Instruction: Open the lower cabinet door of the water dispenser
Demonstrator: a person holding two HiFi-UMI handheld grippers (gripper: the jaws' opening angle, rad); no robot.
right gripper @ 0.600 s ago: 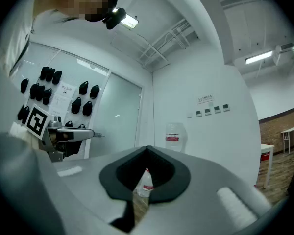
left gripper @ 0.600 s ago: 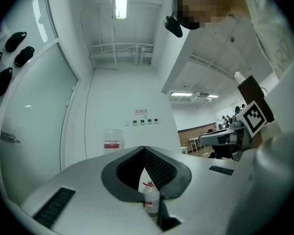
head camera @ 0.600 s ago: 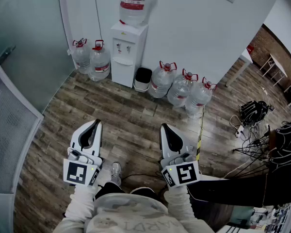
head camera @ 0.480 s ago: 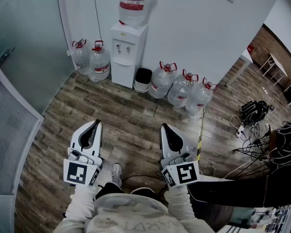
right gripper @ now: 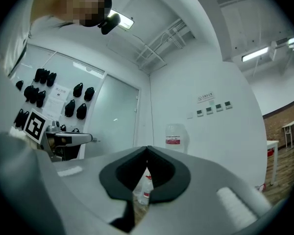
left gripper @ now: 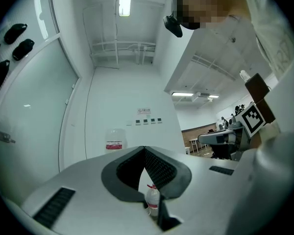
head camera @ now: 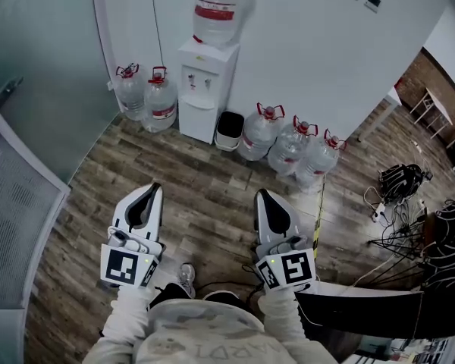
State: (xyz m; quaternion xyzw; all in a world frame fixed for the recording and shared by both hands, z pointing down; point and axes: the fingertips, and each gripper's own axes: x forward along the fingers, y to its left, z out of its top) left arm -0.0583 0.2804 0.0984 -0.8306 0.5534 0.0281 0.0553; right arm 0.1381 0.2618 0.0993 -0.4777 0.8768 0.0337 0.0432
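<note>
A white water dispenser [head camera: 205, 82] stands against the far wall, well away across a wood floor [head camera: 205, 188], with spare water jugs [head camera: 288, 146] on either side. Its lower cabinet door [head camera: 199, 123] is shut. It is probably a light, stiff hinged panel, best caught at its free edge; no handle can be made out. The left gripper [head camera: 153, 189] and right gripper [head camera: 262, 196] are both closed and empty.
</note>
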